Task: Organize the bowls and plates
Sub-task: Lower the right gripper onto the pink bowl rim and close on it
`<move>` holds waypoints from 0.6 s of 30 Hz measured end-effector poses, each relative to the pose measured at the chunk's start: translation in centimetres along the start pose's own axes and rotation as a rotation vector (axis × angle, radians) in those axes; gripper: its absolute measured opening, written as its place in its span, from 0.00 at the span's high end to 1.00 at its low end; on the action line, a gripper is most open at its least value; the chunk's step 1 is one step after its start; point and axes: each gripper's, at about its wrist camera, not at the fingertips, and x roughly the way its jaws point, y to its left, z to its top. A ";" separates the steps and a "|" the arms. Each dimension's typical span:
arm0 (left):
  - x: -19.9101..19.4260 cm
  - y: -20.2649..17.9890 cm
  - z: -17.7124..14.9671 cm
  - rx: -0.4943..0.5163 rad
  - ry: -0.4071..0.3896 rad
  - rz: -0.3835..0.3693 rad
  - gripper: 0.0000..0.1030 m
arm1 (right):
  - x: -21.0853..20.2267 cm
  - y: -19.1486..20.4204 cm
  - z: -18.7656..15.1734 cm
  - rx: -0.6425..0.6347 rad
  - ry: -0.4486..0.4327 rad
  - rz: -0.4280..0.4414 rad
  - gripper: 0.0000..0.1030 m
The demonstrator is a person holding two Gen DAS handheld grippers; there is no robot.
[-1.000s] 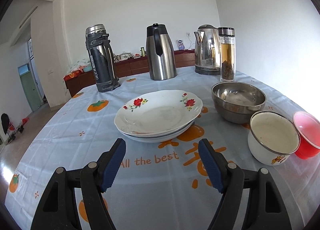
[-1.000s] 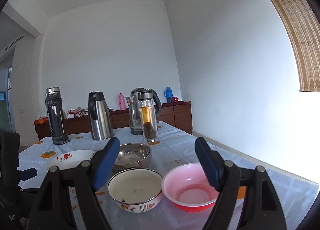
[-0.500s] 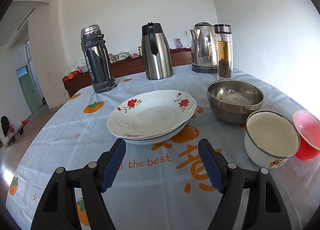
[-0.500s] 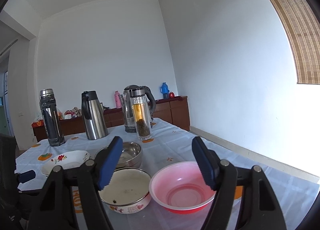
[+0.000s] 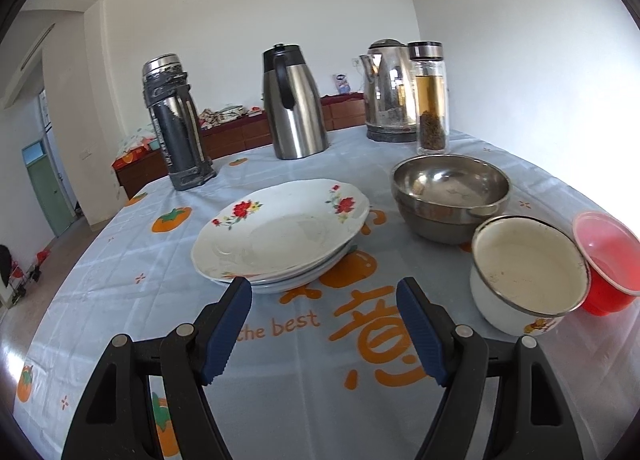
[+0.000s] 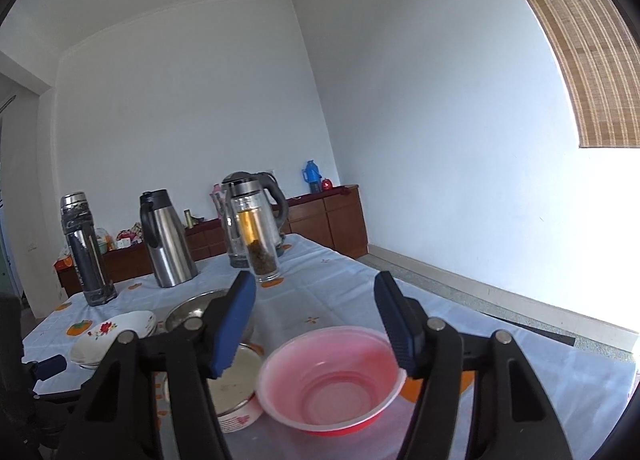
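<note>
Left gripper (image 5: 324,300): jaws stand wide apart with nothing between them; it is held above the table (image 5: 120,260), aimed at the near edge of the plates.
Right gripper (image 6: 314,316): jaws are closing; the pink bowl (image 6: 332,376) is seen below and between the pads, but no pad is seen pressing on its rim, so no grip is recorded.
Plates (image 5: 280,232): a short stack of white plates with red flowers, just ahead of the left gripper, slightly left of its centre line; the near rim lies close to the left pad.
Bowls: a steel bowl (image 5: 450,196) lies farthest, a white enamel bowl (image 5: 528,268) nearer, and the pink bowl at the right edge, touching or almost touching the enamel one; all are upright and unstacked.
Key relation: the pink bowl lies directly under the right gripper, its far rim between the pads; the right hand is judged nearer to all three bowls, the left hand to the plates. The bowls are round, so no long axis governs the approach.
Judged step: a first grasp on the pink bowl's rim, nesting not yet begun.
Writing: "the best" in orange on the tablecloth (image 5: 288,324), beside large orange characters not read; a small cartoon print on the enamel bowl, too small to tell.
Background: two flasks, a kettle and a glass tea bottle (image 5: 430,100) stand behind the bowls, well apart from both grippers.
</note>
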 end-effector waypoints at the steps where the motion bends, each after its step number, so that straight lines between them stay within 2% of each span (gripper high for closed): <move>1: 0.0 -0.2 0.0 0.004 0.001 -0.011 0.25 | 0.1 -0.6 0.1 0.005 0.002 -0.008 0.39; 5: 0.3 -0.8 0.2 -0.002 0.017 -0.052 0.25 | 0.6 -2.5 0.4 0.046 0.025 -0.021 0.39; 11: 0.7 -1.8 0.7 0.014 0.020 -0.060 0.25 | 1.6 -4.5 0.2 0.105 0.077 -0.028 0.39; 18: 1.8 -2.3 2.8 0.007 0.015 -0.045 0.25 | 3.3 -2.9 0.8 0.068 0.148 0.067 0.39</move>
